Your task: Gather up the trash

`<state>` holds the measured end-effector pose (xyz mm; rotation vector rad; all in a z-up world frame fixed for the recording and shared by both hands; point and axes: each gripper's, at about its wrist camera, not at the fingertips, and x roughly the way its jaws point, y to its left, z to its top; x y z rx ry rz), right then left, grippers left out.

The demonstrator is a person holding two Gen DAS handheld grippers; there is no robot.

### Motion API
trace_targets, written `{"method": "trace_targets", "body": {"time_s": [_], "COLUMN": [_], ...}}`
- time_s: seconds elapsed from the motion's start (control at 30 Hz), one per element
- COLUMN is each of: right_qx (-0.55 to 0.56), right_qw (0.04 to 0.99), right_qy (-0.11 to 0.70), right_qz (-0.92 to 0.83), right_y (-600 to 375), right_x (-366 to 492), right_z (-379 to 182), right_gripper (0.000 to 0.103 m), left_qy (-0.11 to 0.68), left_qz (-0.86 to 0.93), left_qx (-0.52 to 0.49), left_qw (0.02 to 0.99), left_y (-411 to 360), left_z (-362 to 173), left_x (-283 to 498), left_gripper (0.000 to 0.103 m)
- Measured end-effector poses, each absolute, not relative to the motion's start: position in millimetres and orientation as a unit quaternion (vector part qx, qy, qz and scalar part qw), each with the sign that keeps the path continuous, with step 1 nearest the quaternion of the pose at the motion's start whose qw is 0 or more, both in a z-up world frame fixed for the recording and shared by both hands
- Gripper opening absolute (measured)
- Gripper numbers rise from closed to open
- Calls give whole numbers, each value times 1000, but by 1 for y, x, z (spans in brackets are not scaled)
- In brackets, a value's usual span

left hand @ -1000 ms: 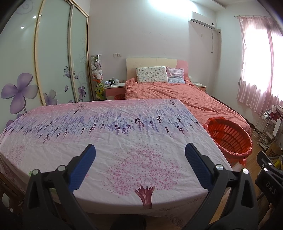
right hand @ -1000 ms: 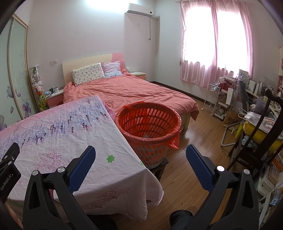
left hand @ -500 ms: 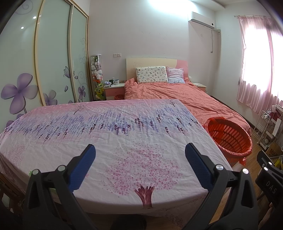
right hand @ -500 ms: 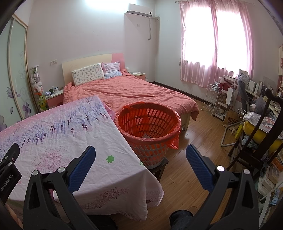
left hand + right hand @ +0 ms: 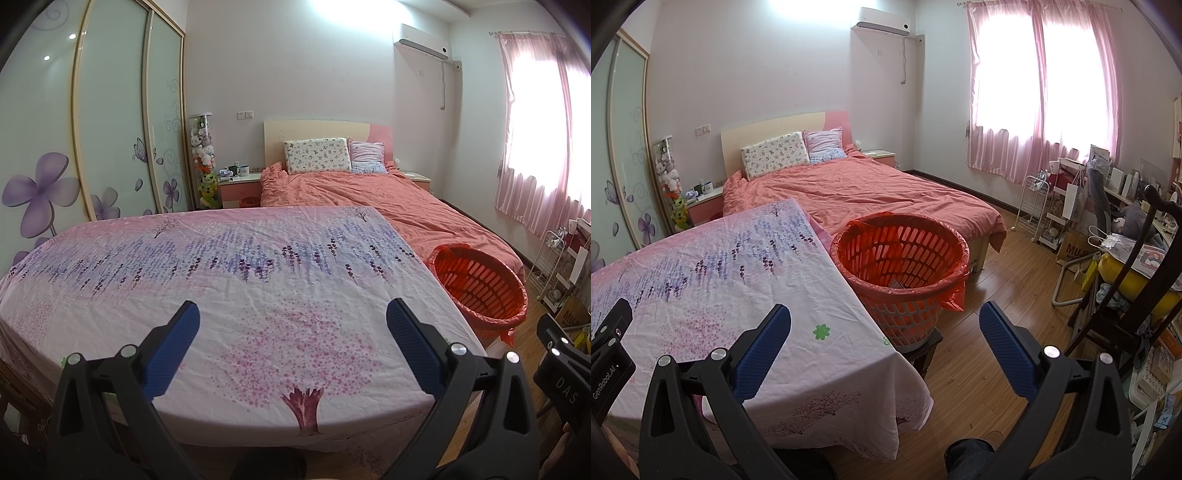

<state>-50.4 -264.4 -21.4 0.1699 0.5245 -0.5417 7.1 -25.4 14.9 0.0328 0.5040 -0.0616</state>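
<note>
An orange basket lined with a red bag stands at the table's right edge, and also shows in the left wrist view. A small scrap lies at its bottom. The table wears a pink and purple floral cloth; no trash shows on it. My left gripper is open and empty above the table's near edge. My right gripper is open and empty, over the table's right corner, short of the basket.
A bed with an orange cover stands behind the table. A wardrobe fills the left wall. A dark wooden chair, a white rack and a cluttered desk stand along the right wall.
</note>
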Motion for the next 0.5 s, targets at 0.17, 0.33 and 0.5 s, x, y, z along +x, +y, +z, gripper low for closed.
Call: {"method": "trace_targets", "body": {"time_s": [0.17,0.33,0.5], "right_qx": [82,83,83], "right_qw": [927,926,926], "right_qy": [255,256,256], "right_qz": [-264,-264,-264], "right_y": [-264,-264,-264], "right_x": [-50,-50,-50], "right_z": [-21,-22,-21], "right_gripper": [101,101,101], "left_qy": [249,250,249], "left_qz": [-30,-29,-28], "left_qx": [18,19,19], "left_qw": [968,968,968], "left_y": [-26,-26,-26], "left_z": [14,13,13], "left_x": [8,7,7], "left_gripper": [99,99,99]}}
